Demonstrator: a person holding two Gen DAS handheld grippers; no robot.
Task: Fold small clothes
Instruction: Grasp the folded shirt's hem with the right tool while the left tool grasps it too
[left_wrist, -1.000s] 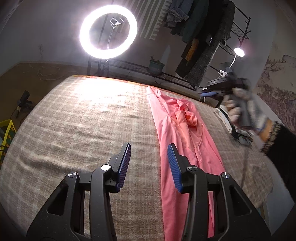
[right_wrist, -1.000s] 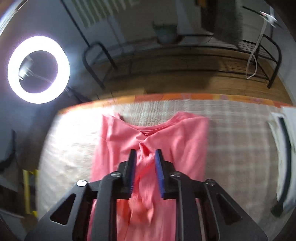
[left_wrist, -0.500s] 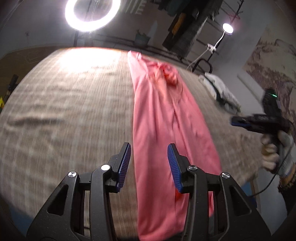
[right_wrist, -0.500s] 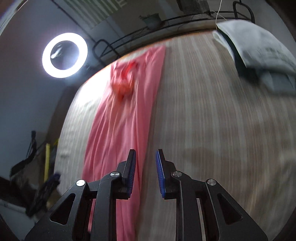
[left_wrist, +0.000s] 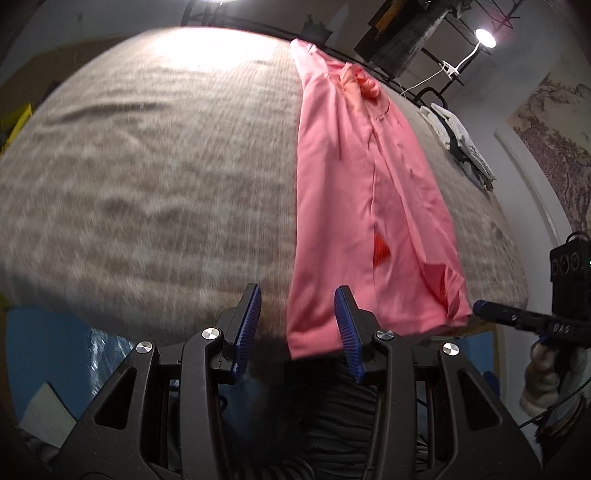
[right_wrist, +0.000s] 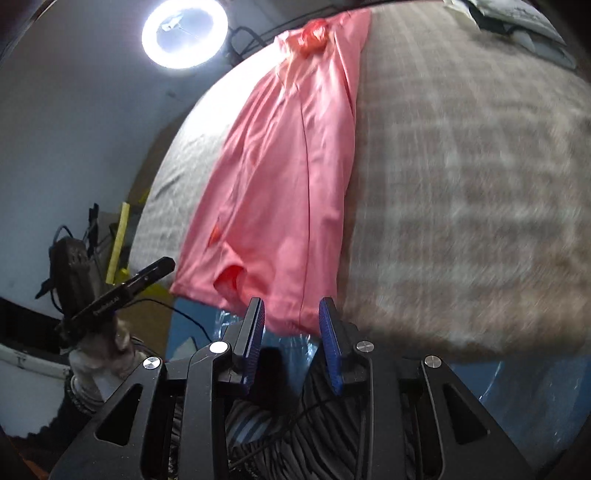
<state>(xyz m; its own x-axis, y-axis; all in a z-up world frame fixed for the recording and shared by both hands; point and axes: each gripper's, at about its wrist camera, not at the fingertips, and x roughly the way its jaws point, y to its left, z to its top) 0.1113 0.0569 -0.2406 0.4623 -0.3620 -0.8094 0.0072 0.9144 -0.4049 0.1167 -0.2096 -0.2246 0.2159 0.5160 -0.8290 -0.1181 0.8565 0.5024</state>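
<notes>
A pink garment (left_wrist: 354, 192) lies folded into a long strip across the checked beige bed cover (left_wrist: 147, 166); its near hem hangs slightly over the near edge. It also shows in the right wrist view (right_wrist: 288, 177). My left gripper (left_wrist: 297, 306) is open and empty, just short of the hem's left corner. My right gripper (right_wrist: 291, 314) is open and empty at the hem's right corner. Each gripper appears in the other's view, the right one (left_wrist: 517, 319) and the left one (right_wrist: 125, 284), both at the hem's corners.
A ring light (right_wrist: 184, 35) stands behind the far edge. Folded white and dark clothes (left_wrist: 458, 140) lie at the right side of the bed. A clothes rack and a clip lamp (left_wrist: 485, 37) stand at the back right. Blue floor shows below the near edge.
Both grippers pulled back from the far collar end to the near hem. The right gripper let go of the bunched collar fabric and now stands open.
</notes>
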